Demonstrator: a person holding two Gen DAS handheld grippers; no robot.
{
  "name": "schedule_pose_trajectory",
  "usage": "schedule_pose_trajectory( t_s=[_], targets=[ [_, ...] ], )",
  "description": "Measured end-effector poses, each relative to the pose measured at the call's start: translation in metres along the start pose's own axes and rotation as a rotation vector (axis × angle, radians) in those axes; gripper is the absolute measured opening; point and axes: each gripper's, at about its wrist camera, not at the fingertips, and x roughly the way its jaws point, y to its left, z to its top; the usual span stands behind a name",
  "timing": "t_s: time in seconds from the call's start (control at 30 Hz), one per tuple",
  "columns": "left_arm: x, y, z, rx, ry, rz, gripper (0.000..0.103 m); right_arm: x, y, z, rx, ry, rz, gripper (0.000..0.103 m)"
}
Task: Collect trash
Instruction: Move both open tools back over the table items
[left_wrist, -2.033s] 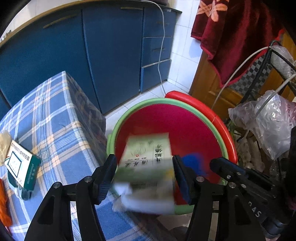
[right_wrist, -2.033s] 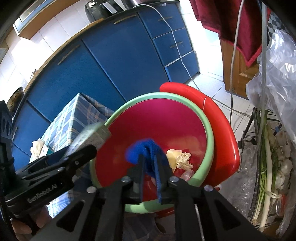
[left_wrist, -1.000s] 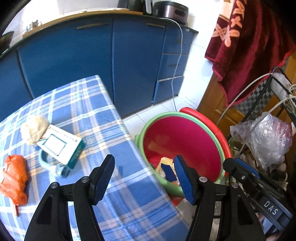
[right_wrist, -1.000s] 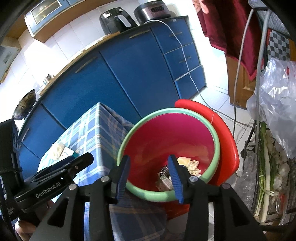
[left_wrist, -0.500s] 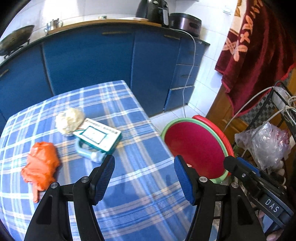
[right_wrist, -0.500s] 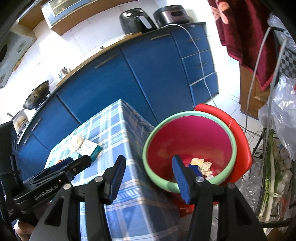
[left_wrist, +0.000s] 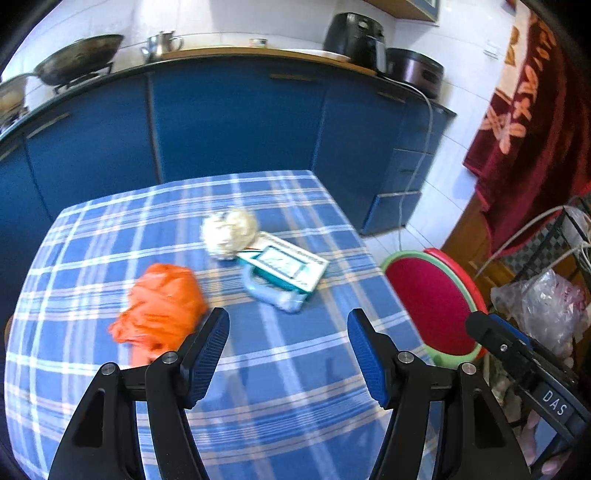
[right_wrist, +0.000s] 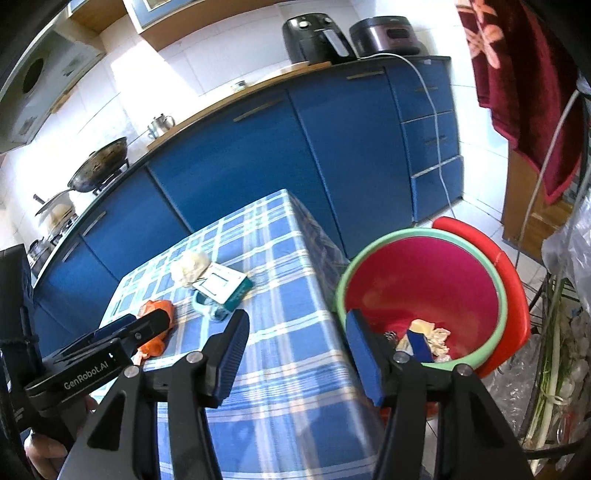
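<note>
On the blue plaid table (left_wrist: 280, 369) lie an orange plastic bag (left_wrist: 160, 306), a crumpled white paper wad (left_wrist: 228, 232), a teal and white box (left_wrist: 284, 263) and a pale blue object (left_wrist: 271, 293) under the box. My left gripper (left_wrist: 288, 354) is open and empty above the table's near part. My right gripper (right_wrist: 295, 358) is open and empty over the table's right edge, beside the red bin with a green rim (right_wrist: 424, 277). The bin holds several pieces of trash (right_wrist: 424, 338).
Blue kitchen cabinets (left_wrist: 236, 122) stand behind the table. A wire rack with plastic bags (left_wrist: 546, 302) and green onions (right_wrist: 550, 369) stands right of the bin. A dark red towel (left_wrist: 524, 110) hangs at the right. A white cable (right_wrist: 439, 147) runs down the cabinets.
Both grippers let go of their items into the bin, opened, and drew back up and left. The view now takes in the table with its trash.
</note>
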Motion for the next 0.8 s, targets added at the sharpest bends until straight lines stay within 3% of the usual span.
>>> schedule_pose_trajectory(
  t_s=[0.4, 0.8],
  targets=[
    [-0.017, 0.074, -0.006, -0.103, -0.02, 0.116, 0.068, 0.019, 0.039, -0.008, -0.058, 0.04, 0.044, 0.061],
    [0.02, 0.108, -0.007, -0.115, 0.048, 0.156, 0.069, 0.045, 0.059, -0.017, -0.087, 0.098, 0.036, 0.062]
  ],
)
